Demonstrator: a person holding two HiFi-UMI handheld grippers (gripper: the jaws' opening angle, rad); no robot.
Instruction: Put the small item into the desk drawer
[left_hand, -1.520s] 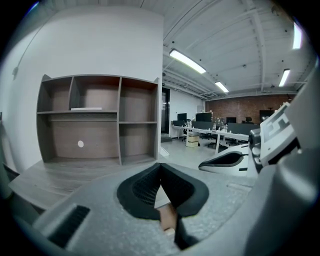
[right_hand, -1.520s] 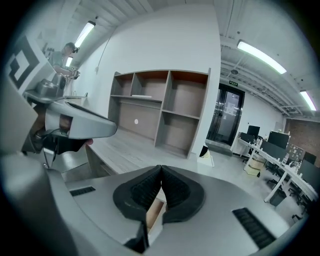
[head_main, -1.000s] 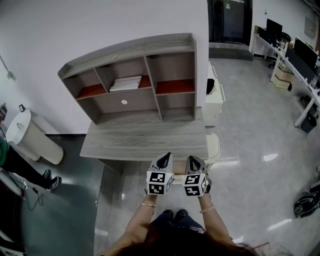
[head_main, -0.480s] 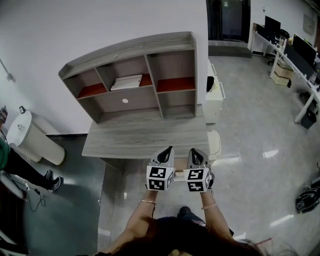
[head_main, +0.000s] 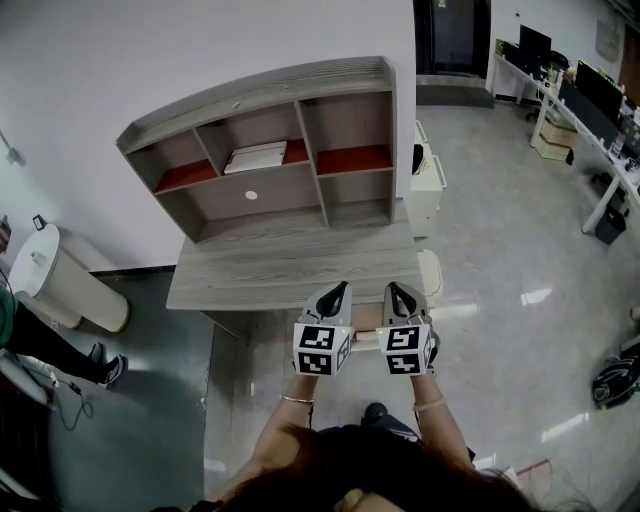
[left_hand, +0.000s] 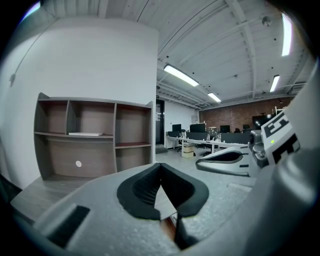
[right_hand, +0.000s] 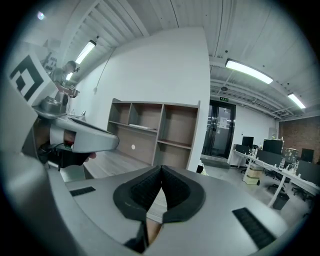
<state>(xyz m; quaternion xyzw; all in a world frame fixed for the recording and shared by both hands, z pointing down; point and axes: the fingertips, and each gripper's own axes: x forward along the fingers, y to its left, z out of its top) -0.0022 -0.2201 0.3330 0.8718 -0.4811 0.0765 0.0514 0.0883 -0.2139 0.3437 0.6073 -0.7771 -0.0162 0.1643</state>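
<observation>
The grey wooden desk with its shelf unit stands in front of me against the white wall. Both grippers hover side by side just before the desk's front edge. My left gripper is shut with nothing in it, and so is my right gripper. A pale wooden strip shows between them below the desk edge; whether it is the drawer I cannot tell. A flat white item lies on a shelf, and a small white disc sits on the back panel. The desk top is bare.
A white bin and a person's legs are at the left. A white cabinet stands to the right of the desk. Office desks with monitors line the far right, and a black object lies on the shiny floor.
The two grippers have spread a little farther apart and sit slightly lower in the head view. The view has shifted as the person stepped. Both stay shut.
</observation>
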